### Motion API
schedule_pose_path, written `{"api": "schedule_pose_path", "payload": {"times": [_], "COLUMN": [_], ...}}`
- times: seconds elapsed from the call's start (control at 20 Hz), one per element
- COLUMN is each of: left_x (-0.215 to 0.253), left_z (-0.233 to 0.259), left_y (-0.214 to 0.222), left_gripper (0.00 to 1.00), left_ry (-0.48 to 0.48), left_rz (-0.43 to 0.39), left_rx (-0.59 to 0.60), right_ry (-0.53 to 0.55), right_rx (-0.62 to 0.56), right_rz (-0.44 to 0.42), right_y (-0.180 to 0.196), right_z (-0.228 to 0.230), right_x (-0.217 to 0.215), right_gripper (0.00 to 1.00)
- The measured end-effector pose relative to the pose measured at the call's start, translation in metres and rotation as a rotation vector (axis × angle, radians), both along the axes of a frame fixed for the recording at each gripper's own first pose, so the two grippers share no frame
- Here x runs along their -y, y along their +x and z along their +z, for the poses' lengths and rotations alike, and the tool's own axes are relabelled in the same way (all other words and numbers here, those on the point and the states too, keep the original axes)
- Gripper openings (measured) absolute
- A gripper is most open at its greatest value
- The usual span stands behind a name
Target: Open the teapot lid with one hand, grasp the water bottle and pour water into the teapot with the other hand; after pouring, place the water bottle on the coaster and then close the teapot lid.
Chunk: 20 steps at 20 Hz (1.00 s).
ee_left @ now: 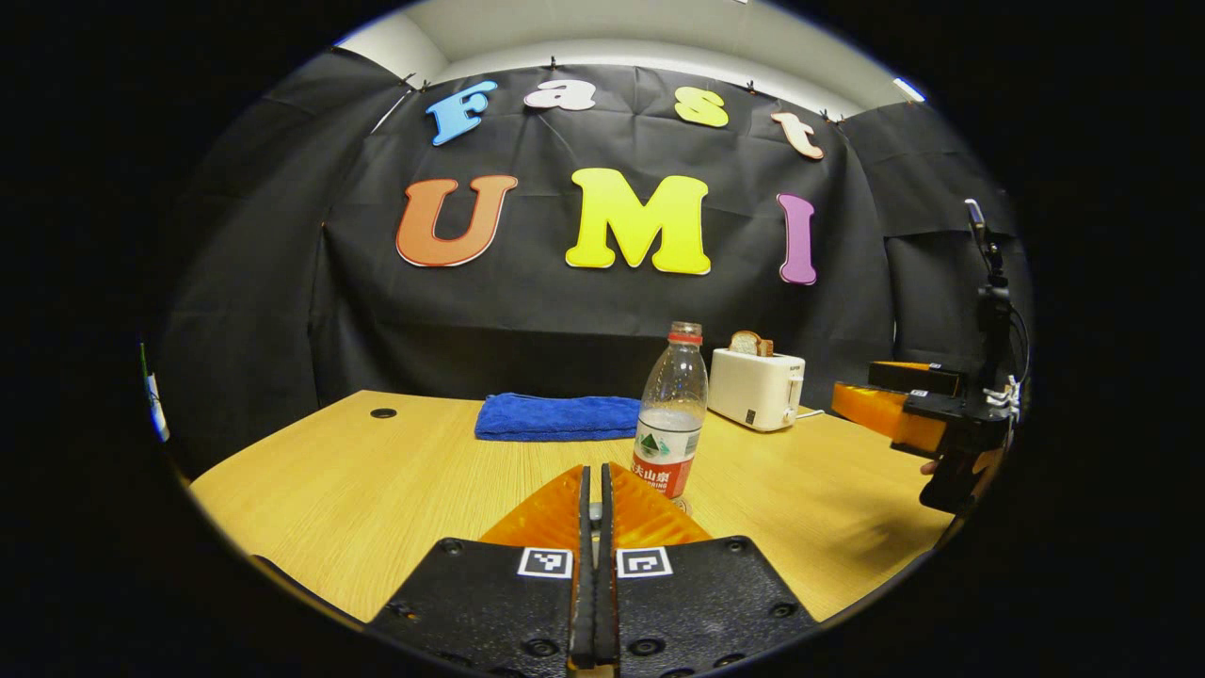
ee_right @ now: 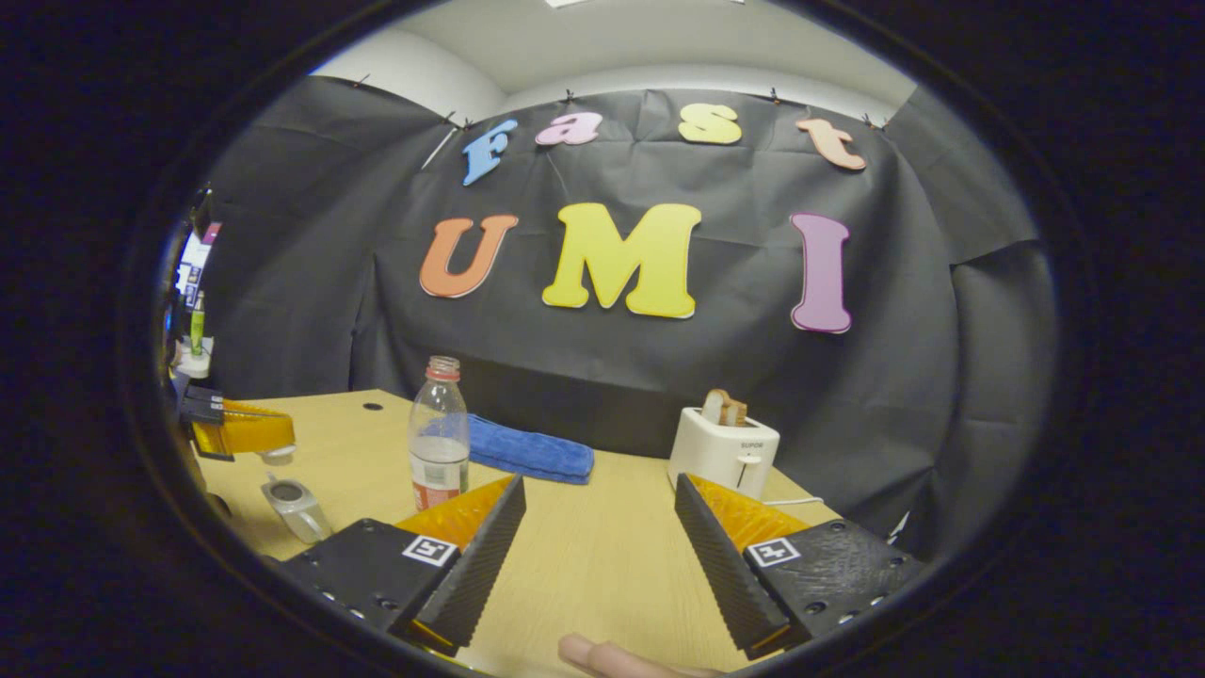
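The left gripper [ee_left: 594,490] is clenched on nothing, its fingers pressed together low over the table [ee_left: 377,480], with the bottle [ee_left: 672,414] standing upright just beyond its tips, capped and partly full. The right gripper [ee_right: 599,527] is released, jaws wide apart above the table's near edge; in its view the teapot [ee_right: 297,508] sits near the table's left edge, under the left gripper. A blue cloth [ee_left: 557,416] and a toaster [ee_left: 756,386] holding bread lie along the table's far edge.
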<state>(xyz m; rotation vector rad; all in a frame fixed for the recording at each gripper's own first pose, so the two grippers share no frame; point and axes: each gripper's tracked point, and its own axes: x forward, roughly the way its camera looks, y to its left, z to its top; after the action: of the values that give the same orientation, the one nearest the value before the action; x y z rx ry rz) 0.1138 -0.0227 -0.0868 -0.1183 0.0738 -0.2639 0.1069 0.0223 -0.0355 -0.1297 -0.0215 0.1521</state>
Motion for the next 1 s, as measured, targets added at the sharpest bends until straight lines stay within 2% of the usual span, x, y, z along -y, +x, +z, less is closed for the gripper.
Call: {"api": "schedule_pose_path", "payload": {"times": [0.1,0.3,0.4,0.55,0.6,0.75,0.85,0.9,1.0], "left_x": [-0.008,-0.001,-0.007,-0.003,-0.001,-0.004,-0.015,-0.016,-0.016], "left_z": [-0.015,-0.023,-0.030,-0.035,-0.041,-0.042,-0.041,-0.038,-0.026], "left_y": [0.003,-0.004,-0.006,-0.009,-0.008,-0.012,-0.010,-0.010,-0.012], "left_gripper": [0.04,0.04,0.04,0.04,0.04,0.08,0.44,0.57,0.59], "left_ry": [0.037,0.032,0.067,0.094,0.099,0.091,0.076,0.068,0.040], "left_rz": [0.046,0.032,0.066,0.071,0.071,0.100,0.161,0.172,0.168], "left_rx": [-0.030,-0.040,-0.049,-0.037,-0.052,-0.066,-0.091,-0.096,-0.099], "right_ry": [0.008,0.034,0.032,0.026,0.031,0.046,0.061,0.066,0.076], "right_rx": [0.007,0.020,0.015,0.008,0.003,-0.011,-0.013,-0.014,-0.010], "right_rz": [0.017,0.037,0.046,0.039,0.043,0.039,0.028,0.023,0.000], "right_y": [-0.009,-0.016,-0.019,-0.021,-0.024,-0.029,-0.035,-0.038,-0.043], "right_z": [-0.003,-0.003,-0.006,-0.011,-0.013,-0.016,-0.014,-0.011,-0.005], "right_x": [0.001,0.002,-0.002,-0.002,-0.004,-0.005,-0.001,0.001,0.009], "right_gripper": [0.97,0.95,0.95,0.97,0.95,0.97,0.95,0.97,0.97]}}
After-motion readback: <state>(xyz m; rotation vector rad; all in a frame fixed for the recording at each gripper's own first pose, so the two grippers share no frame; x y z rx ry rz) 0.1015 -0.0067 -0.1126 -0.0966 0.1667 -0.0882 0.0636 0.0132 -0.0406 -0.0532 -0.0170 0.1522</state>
